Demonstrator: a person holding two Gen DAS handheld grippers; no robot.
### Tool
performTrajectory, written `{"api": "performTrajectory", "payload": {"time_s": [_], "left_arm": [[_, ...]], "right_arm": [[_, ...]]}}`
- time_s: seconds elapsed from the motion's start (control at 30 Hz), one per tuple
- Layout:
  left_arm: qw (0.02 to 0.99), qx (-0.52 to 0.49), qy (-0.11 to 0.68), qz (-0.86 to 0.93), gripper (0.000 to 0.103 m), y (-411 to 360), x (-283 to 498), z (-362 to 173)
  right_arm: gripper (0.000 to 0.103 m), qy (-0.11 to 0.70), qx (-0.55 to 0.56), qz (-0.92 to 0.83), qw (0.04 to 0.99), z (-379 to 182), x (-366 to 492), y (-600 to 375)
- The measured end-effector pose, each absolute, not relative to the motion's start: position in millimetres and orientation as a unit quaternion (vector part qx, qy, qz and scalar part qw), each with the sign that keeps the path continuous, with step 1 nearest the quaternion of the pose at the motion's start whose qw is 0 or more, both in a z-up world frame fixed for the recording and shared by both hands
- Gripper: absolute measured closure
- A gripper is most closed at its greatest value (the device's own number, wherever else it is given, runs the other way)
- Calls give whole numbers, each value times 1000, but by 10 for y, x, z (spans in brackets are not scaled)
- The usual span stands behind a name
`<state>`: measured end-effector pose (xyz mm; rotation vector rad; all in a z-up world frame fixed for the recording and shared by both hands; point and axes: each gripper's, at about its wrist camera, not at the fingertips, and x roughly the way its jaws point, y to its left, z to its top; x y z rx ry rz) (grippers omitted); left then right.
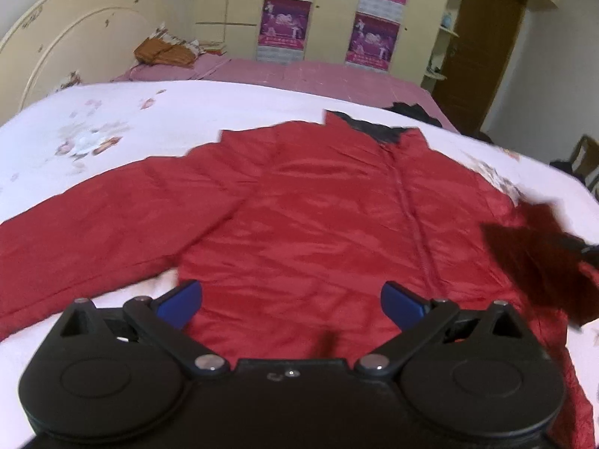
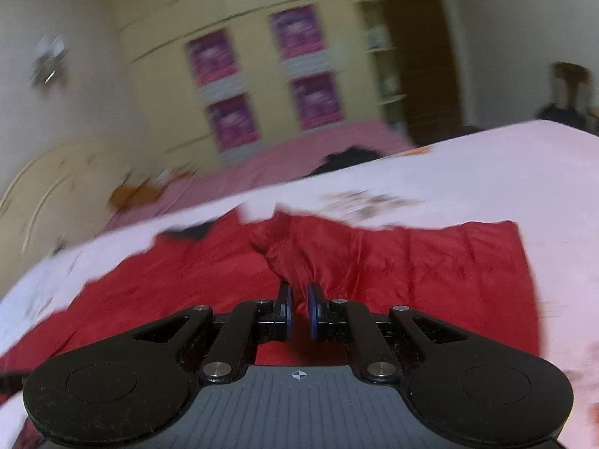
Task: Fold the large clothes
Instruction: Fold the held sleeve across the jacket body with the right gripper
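Note:
A red padded jacket [image 1: 299, 205] lies front up on the white bedsheet [image 1: 187, 112], its dark collar at the far end and one sleeve stretched out to the left. My left gripper [image 1: 292, 295] hovers open above the jacket's lower hem, with nothing between its blue pads. In the right wrist view the jacket [image 2: 411, 262] is bunched into a raised peak that runs up to my right gripper [image 2: 299, 292], whose blue pads are shut on that fold. A blurred dark red flap [image 1: 539, 254] hangs lifted at the jacket's right side in the left wrist view.
A pink bedspread [image 1: 318, 75] covers the far part of the bed, with an orange-brown cloth bundle [image 1: 161, 50] by the cream headboard [image 1: 56, 37]. A dark garment [image 1: 411, 110] lies past the collar. Cupboards with purple posters [image 1: 284, 22] and a brown door [image 1: 483, 37] stand behind.

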<state>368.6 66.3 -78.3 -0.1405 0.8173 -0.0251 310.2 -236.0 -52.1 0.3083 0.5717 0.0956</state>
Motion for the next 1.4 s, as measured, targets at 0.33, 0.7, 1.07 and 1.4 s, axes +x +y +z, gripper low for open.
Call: {"api": "performTrajectory", "payload": {"time_s": [0.33,0.7,1.07,1.4], "left_arm": [[912,-136,386,-26,12,1392,3659,-786],[902,-158,399,-41,12,1450,3729,-946],[901,-154,404,-38,10,1461,3756,-992],[901,-173,397,-23,17,1690,3777,-960]], "right_arm": [[95,338,64,148,927,-834,3450,-798],[36,365,27,37,930,-1027,3645,-1264],[97,352,73,48,932,-992,3652,-1388],[97,354,53,235,904,-1010,3731,-203]]}}
